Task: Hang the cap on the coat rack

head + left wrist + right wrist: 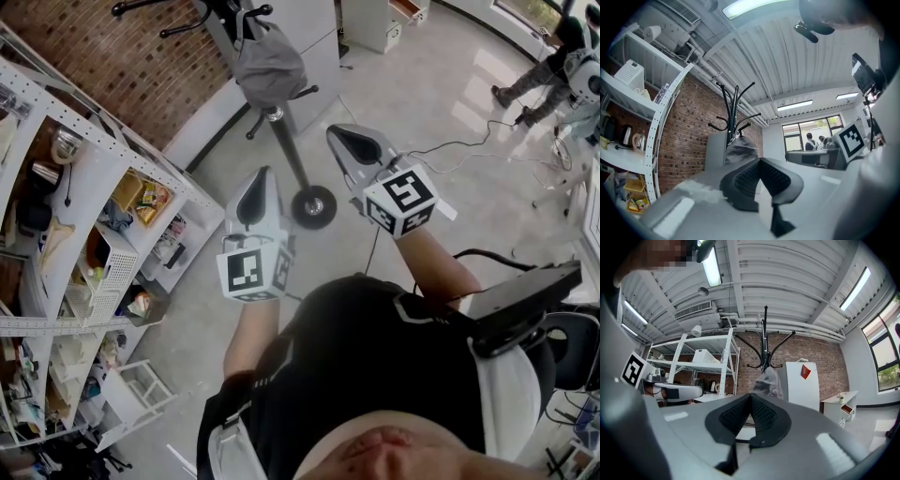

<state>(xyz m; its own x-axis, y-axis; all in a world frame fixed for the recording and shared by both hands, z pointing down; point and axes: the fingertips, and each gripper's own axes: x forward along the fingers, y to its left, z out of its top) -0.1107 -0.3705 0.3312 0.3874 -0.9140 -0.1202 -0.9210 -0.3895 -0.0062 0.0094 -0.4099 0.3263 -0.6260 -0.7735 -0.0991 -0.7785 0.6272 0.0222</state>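
**Coat rack** (287,148): black pole on a round base, standing on the pale floor (412,103) ahead of the person. In the head view its crown is cut off by the top edge. Both gripper views show the curved hooks whole (734,105) (765,336).

**Cap** (267,58): grey and slack, hanging against the upper pole below the hooks (740,146) (768,382). No view shows which hook carries it. Its brim cannot be made out.

**Left tool** (257,183): jaws together at the tips with nothing between them, seen plainly in its own view (761,161). It is held low and well apart from the rack. The hand behind its marker cube is hidden.

**Right tool** (343,139): jaws closed tip to tip and empty (750,396). It points toward the rack without touching it. The forearm shows, but the hand is covered by the cube.

**Shelving unit** (89,141): white, against the brick wall (131,56), left of the rack. Its contents are too small to name.

**White cabinet** (802,385): just right of the rack, with its lower part hidden behind the right tool.
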